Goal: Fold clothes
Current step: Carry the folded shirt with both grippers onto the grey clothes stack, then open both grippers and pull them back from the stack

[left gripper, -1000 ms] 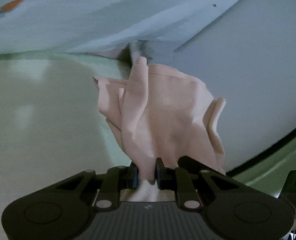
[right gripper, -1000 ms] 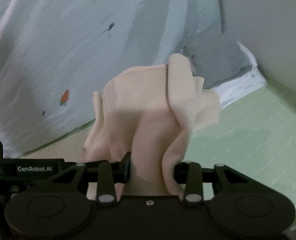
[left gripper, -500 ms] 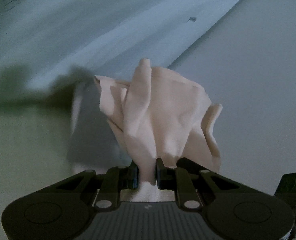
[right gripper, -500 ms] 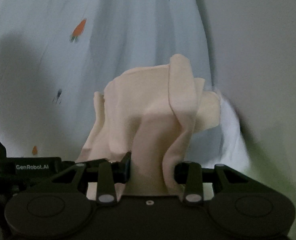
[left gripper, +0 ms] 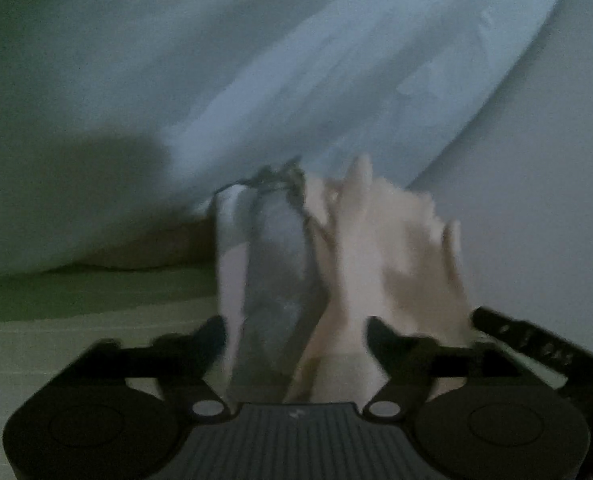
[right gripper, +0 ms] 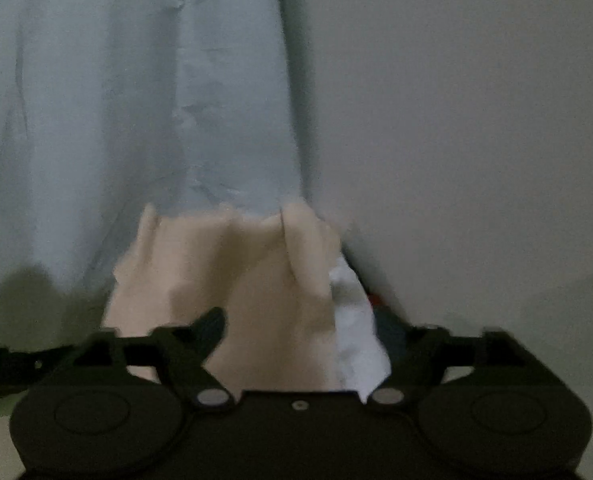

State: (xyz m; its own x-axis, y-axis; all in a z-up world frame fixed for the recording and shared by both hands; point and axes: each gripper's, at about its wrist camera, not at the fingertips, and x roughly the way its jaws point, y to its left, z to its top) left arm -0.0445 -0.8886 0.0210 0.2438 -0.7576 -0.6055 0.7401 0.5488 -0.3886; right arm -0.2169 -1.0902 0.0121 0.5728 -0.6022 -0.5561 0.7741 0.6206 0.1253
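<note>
A bunched peach garment [left gripper: 380, 248] lies just ahead of my left gripper [left gripper: 296, 332]. The left jaws are opening, spread wide, with the cloth between them and neither pad pressing on it. In the right wrist view the same peach garment [right gripper: 248, 272] sits between the fingers of my right gripper [right gripper: 312, 324]. Its jaws are opening too, and they stand apart from the fabric. Both views are motion-blurred.
A grey folded cloth [left gripper: 276, 264] stands beside the peach garment on its left. A white cloth [right gripper: 356, 320] lies at its right. A pale blue sheet [right gripper: 136, 100] hangs behind, next to a plain wall [right gripper: 456, 120]. Below lies a green bed surface [left gripper: 76, 320].
Both grippers swept across the room with the peach garment pinched, then both sets of jaws spread wide and let it go. It now rests lower, beside the grey and white cloths.
</note>
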